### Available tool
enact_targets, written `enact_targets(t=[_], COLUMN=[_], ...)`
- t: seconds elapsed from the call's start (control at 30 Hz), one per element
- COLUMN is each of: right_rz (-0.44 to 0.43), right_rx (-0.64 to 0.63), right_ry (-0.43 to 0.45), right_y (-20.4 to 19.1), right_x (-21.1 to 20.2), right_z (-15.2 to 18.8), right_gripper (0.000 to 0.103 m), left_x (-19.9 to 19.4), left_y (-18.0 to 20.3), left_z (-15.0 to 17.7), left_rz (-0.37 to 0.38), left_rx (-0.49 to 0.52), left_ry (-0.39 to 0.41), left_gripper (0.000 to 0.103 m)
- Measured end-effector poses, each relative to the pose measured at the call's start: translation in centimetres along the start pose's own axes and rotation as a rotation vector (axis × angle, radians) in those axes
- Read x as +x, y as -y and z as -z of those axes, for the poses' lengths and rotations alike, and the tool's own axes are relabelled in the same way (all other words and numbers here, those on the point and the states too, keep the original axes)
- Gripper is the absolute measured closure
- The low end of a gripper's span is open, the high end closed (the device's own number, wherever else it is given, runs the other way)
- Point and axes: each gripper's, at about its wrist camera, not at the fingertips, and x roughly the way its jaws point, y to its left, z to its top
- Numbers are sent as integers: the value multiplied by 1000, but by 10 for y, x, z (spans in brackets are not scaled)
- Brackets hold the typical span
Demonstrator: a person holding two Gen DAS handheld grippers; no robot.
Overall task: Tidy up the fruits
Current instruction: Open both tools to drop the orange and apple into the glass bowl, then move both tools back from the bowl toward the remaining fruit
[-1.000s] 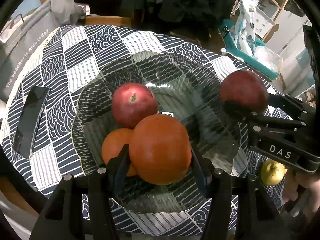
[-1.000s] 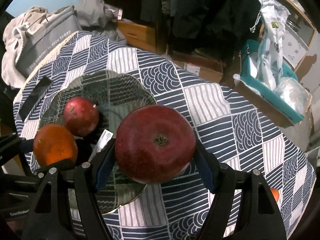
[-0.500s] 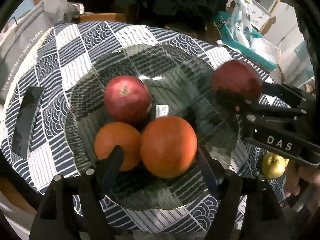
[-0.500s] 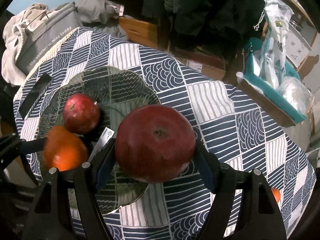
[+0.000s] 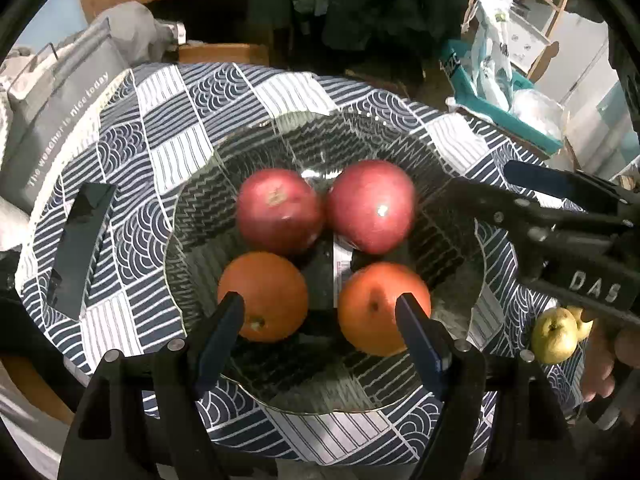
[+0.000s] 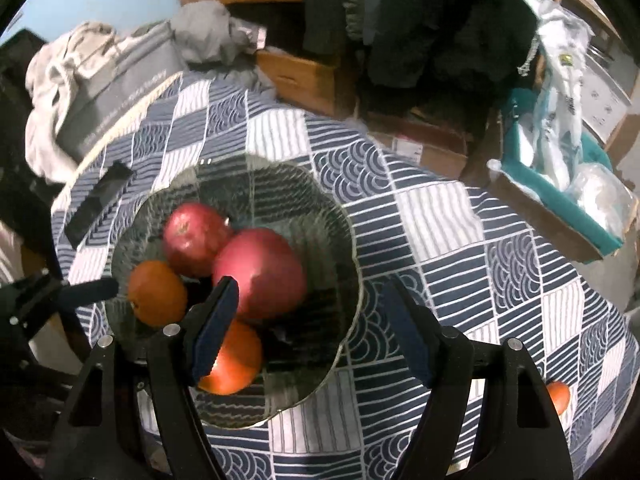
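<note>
Glass bowl (image 5: 452, 216), ribbed and clear, stands on the tabletop, which is covered by a blue-and-white patterned cloth (image 5: 176, 160). Contents: four fruits.

Red apple, left (image 5: 278, 210): far half of the bowl, touching its neighbour.
Red apple, right (image 5: 372, 206): far half of the bowl, slightly blurred; in the right wrist view (image 6: 260, 272) it lies just past the near jaw tip.
Orange, left (image 5: 262, 294): near half of the bowl, below the left apple.
Orange, right (image 5: 380, 306): near half of the bowl, below the right apple. A white label shows on the bowl floor between the fruits.

Left gripper (image 5: 320, 336): jaws spread wide and empty, tips over the near edges of the two oranges, gripping neither.
Right gripper (image 6: 308, 328): jaws spread wide and empty, above the right side of the bowl; seen from the left wrist camera (image 5: 520, 200) reaching in from the right, marked "DAS".

Green-yellow apples (image 5: 554, 334): on the cloth, outside the bowl, at the right.
Another orange (image 6: 558, 396): on the cloth well apart from the bowl, partly hidden by the gripper.
Black flat rectangular item (image 5: 80, 244): on the cloth left of the bowl.
Grey bag (image 5: 60, 112) with printed lettering: beyond the tabletop's left edge.
</note>
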Motion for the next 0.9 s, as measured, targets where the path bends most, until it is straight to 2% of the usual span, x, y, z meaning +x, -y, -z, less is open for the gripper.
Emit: enact_targets(t=[0.23,0.47,0.6,0.9], right_rz=[12,90,124,174], right_rx=[41,36,30,30], right_ry=[59,149,198,275], right_y=[8,9,8,14], right_x=[-22,-57,-78,-127], right_z=[-5,-7,-5,8], right_gripper=[27,26,24,24], left_x=[-21,-52,-65,-93], left_y=[4,15,20,39], left_z=[-3,-6,-9,-9], left_rz=[9,-12,32,61], left_rx=[33,89,102,167], left_ry=[80,227,257,351], left_gripper=[24,24,24,24])
